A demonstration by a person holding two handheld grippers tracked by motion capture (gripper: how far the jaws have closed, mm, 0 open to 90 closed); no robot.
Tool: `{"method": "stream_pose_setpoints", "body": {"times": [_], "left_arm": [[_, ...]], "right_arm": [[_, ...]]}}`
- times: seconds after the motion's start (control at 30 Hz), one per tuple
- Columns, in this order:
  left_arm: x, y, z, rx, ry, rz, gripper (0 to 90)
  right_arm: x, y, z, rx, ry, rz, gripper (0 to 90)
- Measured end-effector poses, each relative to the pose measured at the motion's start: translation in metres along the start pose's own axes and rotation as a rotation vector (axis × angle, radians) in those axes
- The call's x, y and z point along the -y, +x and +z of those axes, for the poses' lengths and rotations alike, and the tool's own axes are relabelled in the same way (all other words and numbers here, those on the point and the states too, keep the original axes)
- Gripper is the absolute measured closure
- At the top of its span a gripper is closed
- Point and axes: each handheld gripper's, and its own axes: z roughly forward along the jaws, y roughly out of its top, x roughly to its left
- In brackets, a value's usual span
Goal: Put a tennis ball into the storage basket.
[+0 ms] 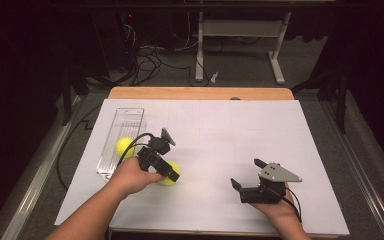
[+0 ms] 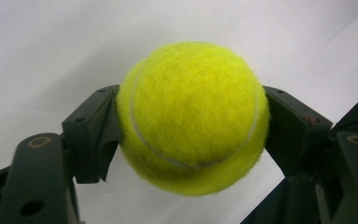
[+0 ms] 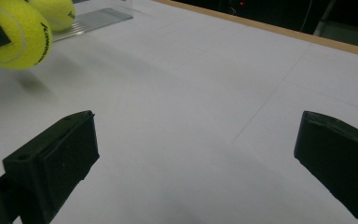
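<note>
Bare white sheet [image 1: 220,145] mid-table, clear tray [image 1: 121,135] with ball [image 1: 124,146] blocking far left

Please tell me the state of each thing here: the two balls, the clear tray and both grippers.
Left hand-held gripper: shut on a tennis ball.
Held tennis ball: clamped between the jaws, just off the white sheet.
Second tennis ball: lying in the clear tray, untouched.
Clear tray: flat on the sheet, far end bare.
Right hand-held gripper: open, nothing between its jaws.

We clamp our left gripper [image 1: 170,173] tight, forearm angled inward, while our right gripper [image 1: 247,173] rests low, black jaws spread wide.
</note>
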Motion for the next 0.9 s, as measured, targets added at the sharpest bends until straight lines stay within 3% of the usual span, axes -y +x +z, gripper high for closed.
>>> {"method": "stream_pose_setpoints", "body": {"times": [0.5, 0.9], "left_arm": [[0.007, 0.007, 0.002, -0.02, 0.029, -0.012, 26.9], [0.01, 0.012, -0.007, 0.0, 0.03, -0.031, 26.9]], "right_arm": [[0.015, -0.022, -0.021, 0.049, -0.055, 0.067, 0.3], [0.018, -0.019, -0.024, 0.042, -0.069, 0.037, 0.3]]}}
